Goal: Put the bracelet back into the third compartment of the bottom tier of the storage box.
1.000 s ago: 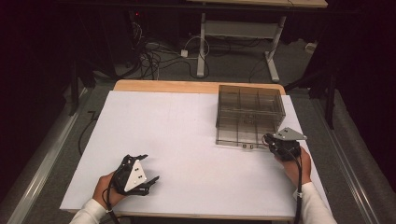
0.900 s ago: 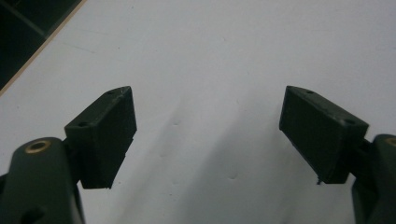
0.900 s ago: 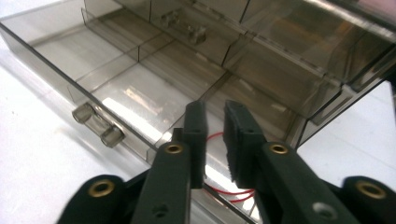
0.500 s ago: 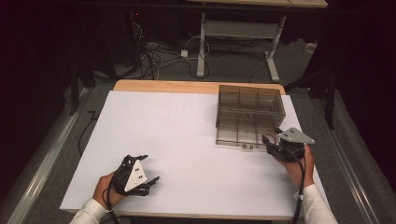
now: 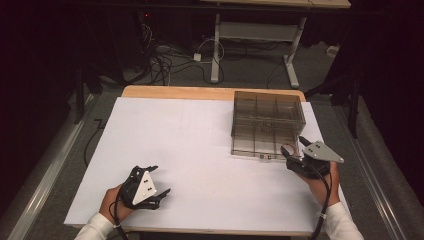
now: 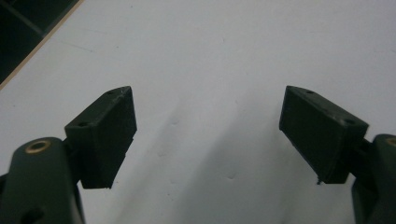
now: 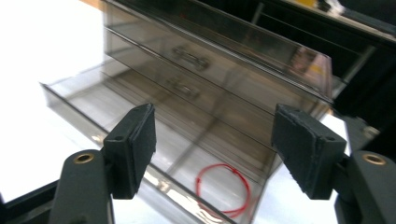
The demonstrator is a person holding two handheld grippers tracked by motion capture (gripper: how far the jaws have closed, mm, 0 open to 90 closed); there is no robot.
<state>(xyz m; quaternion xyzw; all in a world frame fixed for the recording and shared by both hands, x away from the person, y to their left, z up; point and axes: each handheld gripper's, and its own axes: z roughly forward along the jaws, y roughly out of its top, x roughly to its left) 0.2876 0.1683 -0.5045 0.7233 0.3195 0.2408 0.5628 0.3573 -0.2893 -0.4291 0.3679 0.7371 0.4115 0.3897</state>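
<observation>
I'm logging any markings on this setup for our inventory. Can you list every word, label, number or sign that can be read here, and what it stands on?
No text can be read in these pictures.
Drawer box: no label or number on its clear walls; a yellowish patch behind it is too blurred to read.
Red loop in the open drawer: unmarked.
Right gripper and left gripper: plain black pads, no lettering.

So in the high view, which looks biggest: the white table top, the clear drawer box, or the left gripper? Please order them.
1. White table top, by far the largest.
2. Clear drawer box, with its bottom drawer pulled out.
3. Left gripper, smallest, although it is nearer the camera than the box.
</observation>
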